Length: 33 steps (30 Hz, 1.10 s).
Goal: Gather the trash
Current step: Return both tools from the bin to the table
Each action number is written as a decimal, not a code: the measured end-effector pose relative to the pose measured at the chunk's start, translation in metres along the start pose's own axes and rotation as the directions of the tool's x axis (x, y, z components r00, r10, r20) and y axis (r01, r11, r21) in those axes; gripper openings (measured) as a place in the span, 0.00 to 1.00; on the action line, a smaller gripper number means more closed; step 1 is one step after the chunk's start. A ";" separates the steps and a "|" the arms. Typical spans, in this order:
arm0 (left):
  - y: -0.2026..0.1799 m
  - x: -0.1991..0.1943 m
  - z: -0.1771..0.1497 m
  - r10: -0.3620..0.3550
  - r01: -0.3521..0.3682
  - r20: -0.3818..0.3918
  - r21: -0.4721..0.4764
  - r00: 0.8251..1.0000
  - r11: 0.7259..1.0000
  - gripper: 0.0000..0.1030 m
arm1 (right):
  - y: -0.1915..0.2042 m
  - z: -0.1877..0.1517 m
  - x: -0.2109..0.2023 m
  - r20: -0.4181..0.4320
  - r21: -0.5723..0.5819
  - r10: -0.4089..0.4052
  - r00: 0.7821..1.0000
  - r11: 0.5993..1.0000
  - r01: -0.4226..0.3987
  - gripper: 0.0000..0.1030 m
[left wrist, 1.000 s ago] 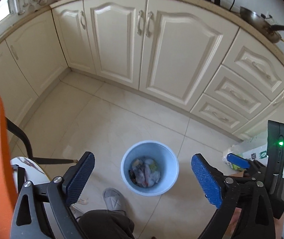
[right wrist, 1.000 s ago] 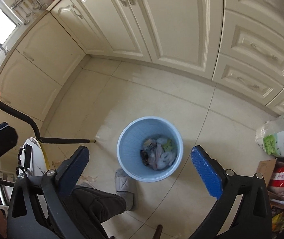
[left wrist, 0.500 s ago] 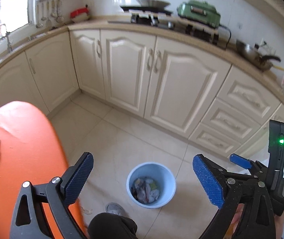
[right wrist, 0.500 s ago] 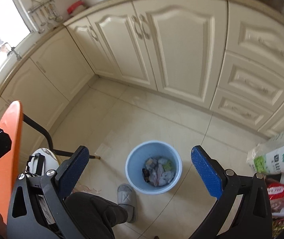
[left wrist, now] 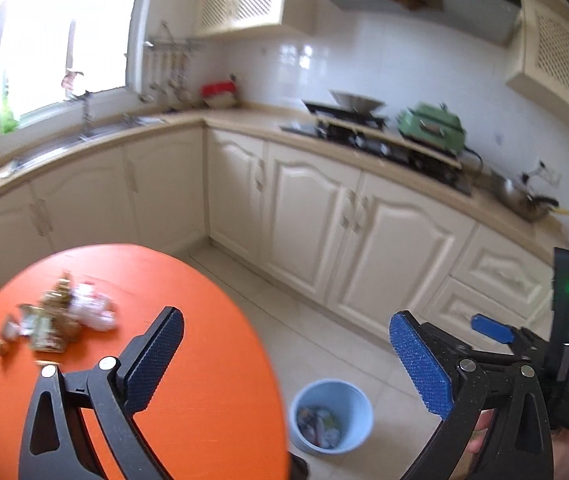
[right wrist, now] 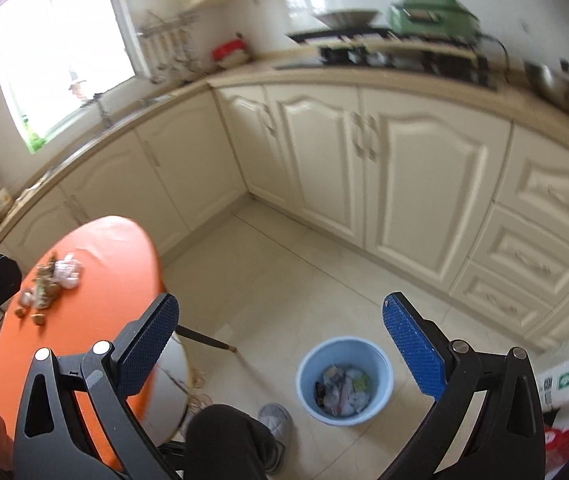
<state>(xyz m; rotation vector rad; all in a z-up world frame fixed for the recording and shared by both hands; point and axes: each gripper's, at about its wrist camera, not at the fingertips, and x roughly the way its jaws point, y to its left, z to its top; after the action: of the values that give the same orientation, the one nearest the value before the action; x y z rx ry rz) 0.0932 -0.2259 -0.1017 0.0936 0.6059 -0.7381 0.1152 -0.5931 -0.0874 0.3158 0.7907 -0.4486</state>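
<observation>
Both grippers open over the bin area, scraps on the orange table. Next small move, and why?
Probably swing the left gripper left and down toward the trash pile on the orange table. Its jaws are open and hold nothing, and the pile lies to the left of its left finger. The blue bin already holds scraps. The right gripper is also open and empty, over the floor, farther from the pile.

Orange table (left wrist: 212,360), pale blue bin (right wrist: 308,364), cream cabinets (right wrist: 424,184)

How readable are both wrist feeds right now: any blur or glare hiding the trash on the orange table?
Left wrist: trash pile motion-smeared, items indistinct; window blown out. Right wrist: cabinets and stove streaked by blur; trash pile small near the edge; blue bin fairly clear.
</observation>
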 end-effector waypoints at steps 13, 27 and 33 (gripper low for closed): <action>0.067 -0.147 -0.044 0.178 -0.158 0.156 -0.131 0.972 0.979 0.99 | 0.125 0.021 -0.058 0.127 -0.182 0.179 0.976 0.971 -0.155 1.00; 0.095 -0.222 -0.098 0.359 -0.314 0.175 -0.241 0.917 0.918 0.99 | 0.236 0.011 -0.080 0.126 -0.341 0.354 0.927 0.893 -0.294 1.00; 0.107 -0.220 -0.112 0.412 -0.368 0.125 -0.273 0.903 0.889 0.99 | 0.268 -0.002 -0.059 0.064 -0.383 0.376 0.924 0.865 -0.325 1.00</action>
<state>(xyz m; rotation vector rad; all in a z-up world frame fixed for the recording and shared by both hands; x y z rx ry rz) -0.0177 0.0190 -0.0870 -0.0773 0.4792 -0.2698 0.2108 -0.3461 -0.0169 0.0730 0.6473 0.0283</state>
